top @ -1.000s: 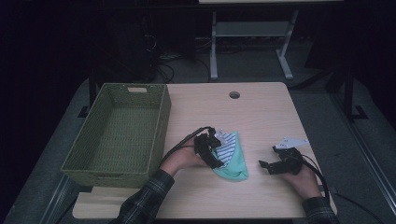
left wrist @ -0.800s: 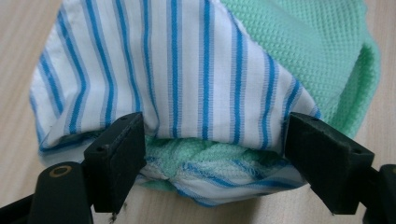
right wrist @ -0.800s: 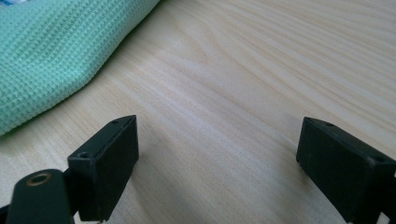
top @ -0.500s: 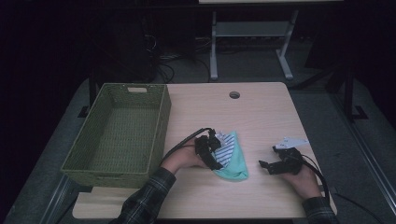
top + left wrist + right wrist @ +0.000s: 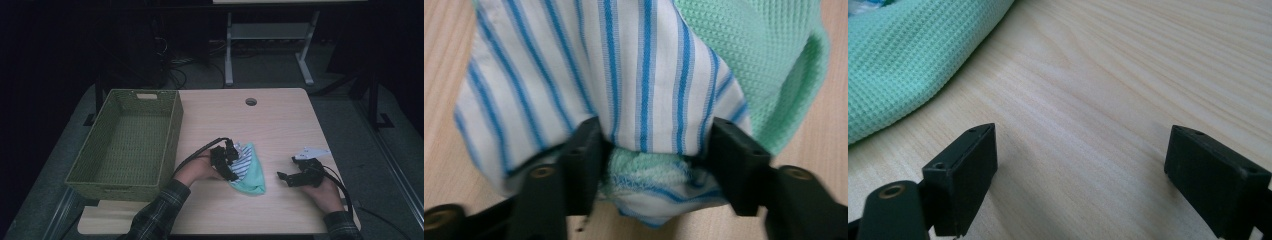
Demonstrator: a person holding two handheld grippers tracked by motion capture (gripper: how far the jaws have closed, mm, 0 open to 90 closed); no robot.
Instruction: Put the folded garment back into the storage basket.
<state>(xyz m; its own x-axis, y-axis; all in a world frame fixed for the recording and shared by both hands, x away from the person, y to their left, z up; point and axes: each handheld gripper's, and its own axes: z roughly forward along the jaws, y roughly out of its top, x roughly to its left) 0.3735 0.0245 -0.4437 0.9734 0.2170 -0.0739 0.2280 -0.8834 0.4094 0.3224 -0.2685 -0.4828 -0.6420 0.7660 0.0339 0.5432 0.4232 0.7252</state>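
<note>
A folded bundle of cloth [image 5: 250, 175], white with blue stripes [image 5: 624, 75] wrapped in mint-green knit [image 5: 769, 60], lies on the wooden table's front middle. My left gripper [image 5: 231, 161] comes at it from the left. Its jaws have just been closing, and they now pinch the bundle's near end [image 5: 654, 145] between the pads. My right gripper [image 5: 283, 177] rests on the table to the right of the cloth. It is open, with bare wood between its jaws [image 5: 1080, 150]. The green cloth's edge [image 5: 908, 60] lies ahead and to the left of them.
A green woven basket [image 5: 172, 130] stands empty at the table's left, close to the left hand. A round cable hole [image 5: 251, 102] sits near the far edge. A metal stand [image 5: 230, 55] and cables are on the floor beyond the table.
</note>
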